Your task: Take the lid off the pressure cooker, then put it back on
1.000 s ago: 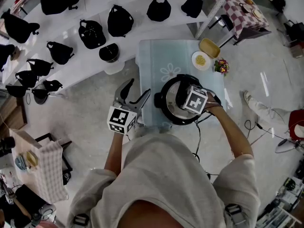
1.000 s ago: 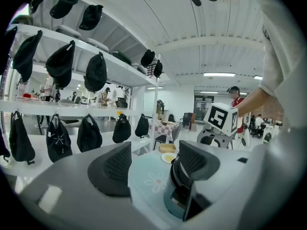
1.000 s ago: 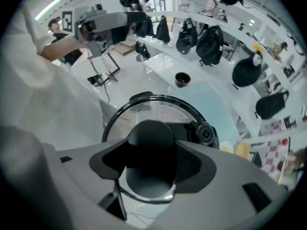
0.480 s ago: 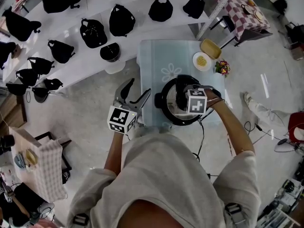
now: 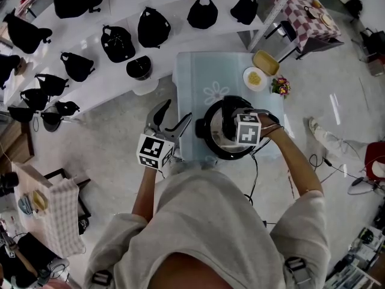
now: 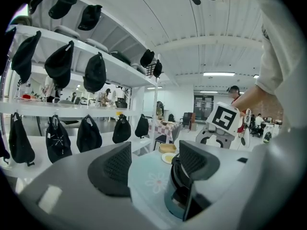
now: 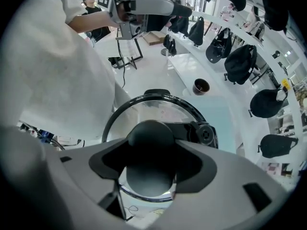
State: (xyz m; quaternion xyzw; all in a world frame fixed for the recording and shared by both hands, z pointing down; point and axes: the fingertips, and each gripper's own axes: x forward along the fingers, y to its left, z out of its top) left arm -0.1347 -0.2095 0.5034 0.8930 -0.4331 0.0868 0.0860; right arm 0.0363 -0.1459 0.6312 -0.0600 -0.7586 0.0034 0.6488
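The black pressure cooker (image 5: 206, 136) stands on the near part of a table with a pale blue cloth (image 5: 198, 77). Its glass lid (image 7: 158, 110) with a black rim lies on the pot. My right gripper (image 5: 233, 126) comes in from the right, and in the right gripper view my right gripper (image 7: 149, 150) is shut on the lid's round black knob (image 7: 148, 131). My left gripper (image 5: 170, 120) hangs open off the table's left edge, beside the cooker and apart from it. In the left gripper view, my left gripper (image 6: 151, 163) holds nothing, and the cooker (image 6: 176, 188) shows behind its right jaw.
Behind the cooker on the cloth are a white plate with yellow food (image 5: 254, 76), a yellow tray (image 5: 265, 61) and a small bunch of flowers (image 5: 280, 85). White shelves with several black bags (image 5: 152, 26) and a dark cup (image 5: 139, 67) run along the left and back. A cable (image 5: 251, 173) trails down at the table's near edge.
My right gripper has twisted a little on the knob, its marker cube now sitting squarer. The lid stays on the pot. The left gripper has hardly moved.
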